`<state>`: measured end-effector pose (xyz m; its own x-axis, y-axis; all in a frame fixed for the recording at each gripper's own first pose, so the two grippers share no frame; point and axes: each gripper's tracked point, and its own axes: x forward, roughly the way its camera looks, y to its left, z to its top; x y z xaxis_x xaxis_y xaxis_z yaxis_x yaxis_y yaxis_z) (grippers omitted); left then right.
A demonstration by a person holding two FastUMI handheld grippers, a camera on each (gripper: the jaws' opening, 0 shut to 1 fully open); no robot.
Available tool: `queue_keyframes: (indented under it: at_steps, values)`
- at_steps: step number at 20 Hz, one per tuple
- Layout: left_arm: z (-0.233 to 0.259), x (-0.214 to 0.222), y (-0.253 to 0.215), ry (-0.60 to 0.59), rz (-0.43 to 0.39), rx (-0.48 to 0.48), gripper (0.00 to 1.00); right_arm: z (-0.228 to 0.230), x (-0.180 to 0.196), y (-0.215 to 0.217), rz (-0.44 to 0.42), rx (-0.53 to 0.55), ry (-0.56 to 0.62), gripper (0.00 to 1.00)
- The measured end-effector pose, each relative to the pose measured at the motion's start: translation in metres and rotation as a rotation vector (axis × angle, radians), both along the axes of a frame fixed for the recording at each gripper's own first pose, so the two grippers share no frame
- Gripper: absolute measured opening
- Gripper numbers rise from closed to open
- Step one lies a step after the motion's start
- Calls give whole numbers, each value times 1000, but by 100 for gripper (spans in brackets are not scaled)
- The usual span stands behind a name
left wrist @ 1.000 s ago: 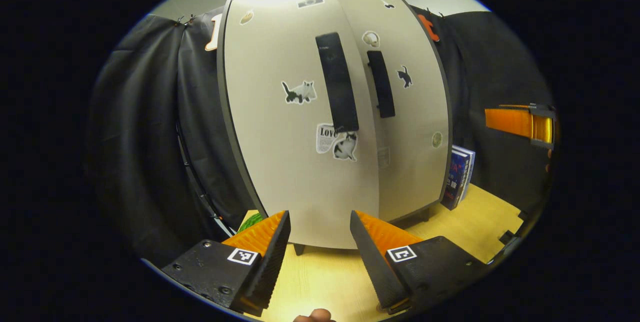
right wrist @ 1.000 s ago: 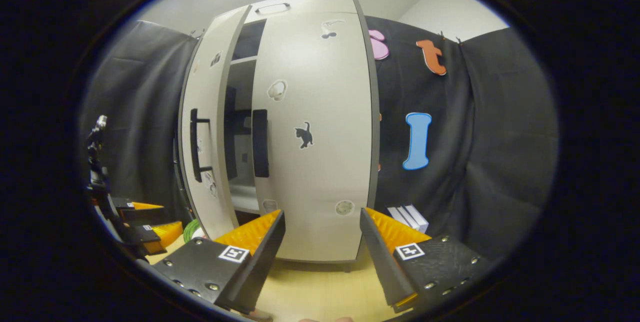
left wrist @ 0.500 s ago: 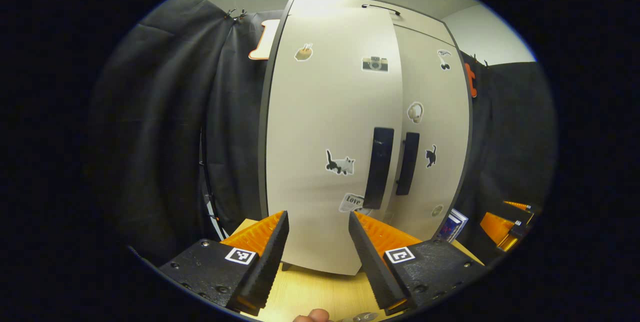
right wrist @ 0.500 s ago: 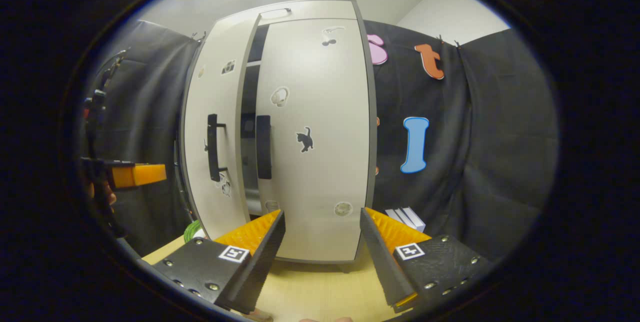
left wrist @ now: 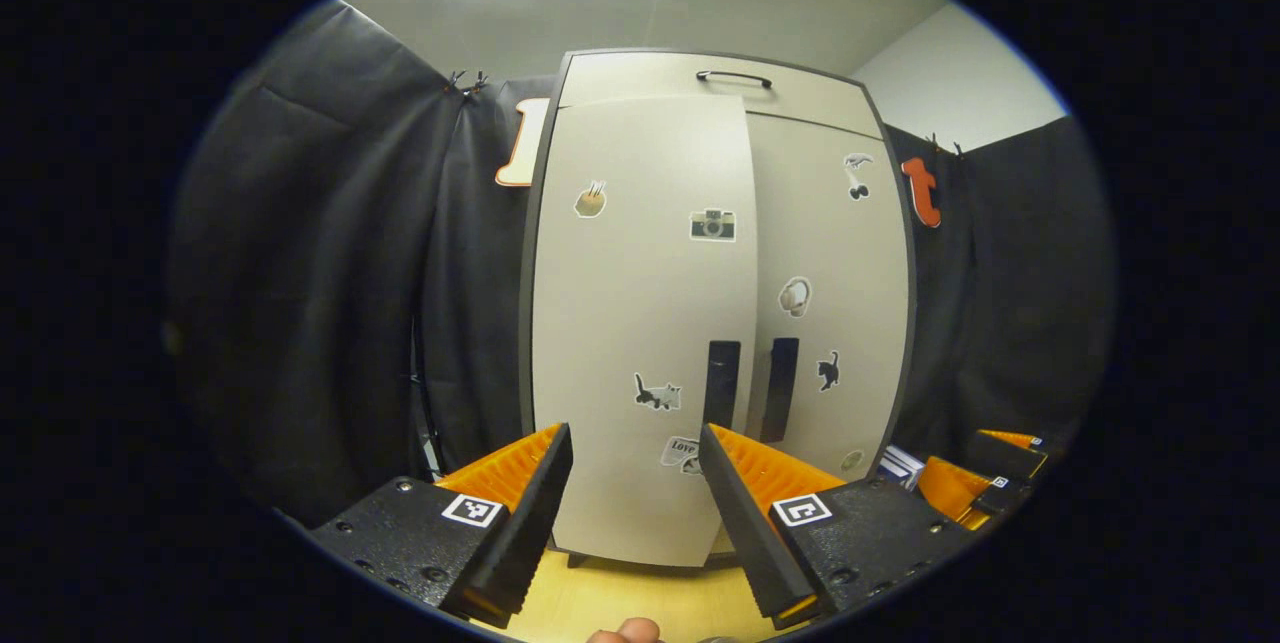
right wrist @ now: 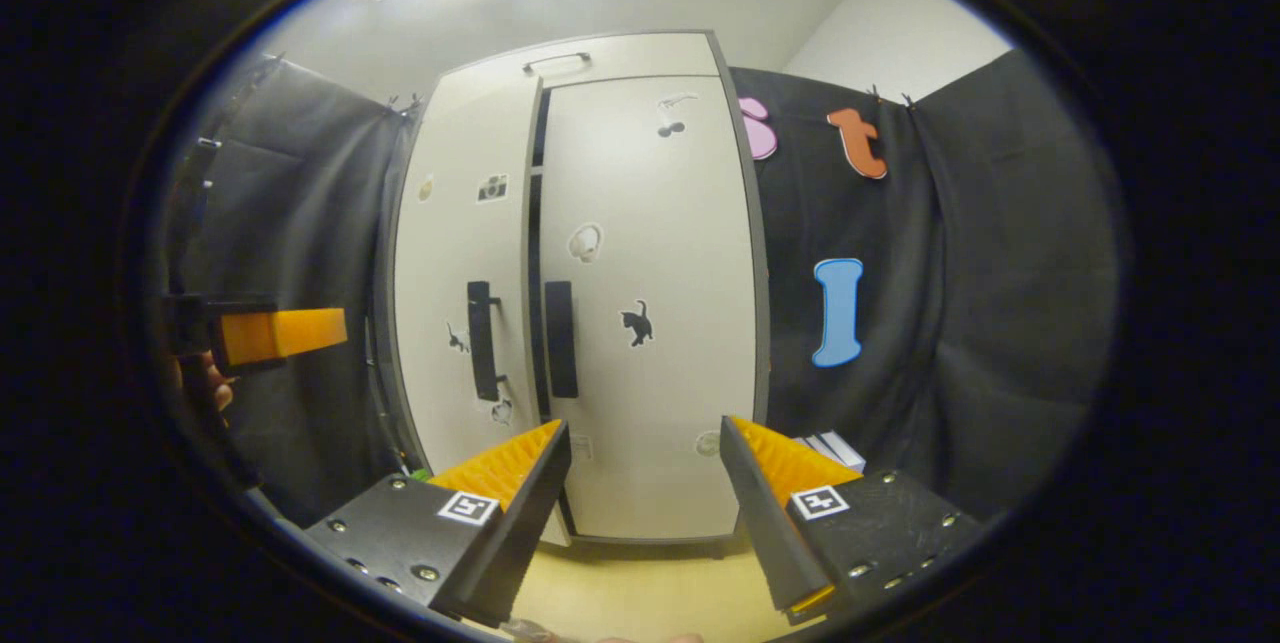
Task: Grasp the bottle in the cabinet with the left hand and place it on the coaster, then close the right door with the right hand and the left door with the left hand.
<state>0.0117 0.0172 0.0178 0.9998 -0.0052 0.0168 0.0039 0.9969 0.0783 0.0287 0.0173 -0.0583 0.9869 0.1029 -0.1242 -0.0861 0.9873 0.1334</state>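
In the left gripper view, we note that our left hand-held gripper has backed away from the left door, jaws wide apart and empty; the cabinet now reads nearly shut. In the right gripper view, the right hand-held gripper is likewise spread and empty; the right door sits flush, while a thin gap beside the left door has narrowed. We cannot see the bottle or coaster.

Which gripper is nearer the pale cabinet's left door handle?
Left, by a hedged read. The left gripper faces the black left door handle; the right gripper faces the right door.
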Motion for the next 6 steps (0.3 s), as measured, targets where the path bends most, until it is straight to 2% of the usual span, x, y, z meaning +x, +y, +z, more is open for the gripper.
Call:
queue_keyframes:
  at_steps: [1, 6]
  values:
    - [2, -2, -2, -11, -7, -3, 83, 1, -2, 1, 2, 0, 2, 91]
    - [3, -7, 0, -21, -9, -10, 83, -1, -7, -6, -15, -14, 5, 91]
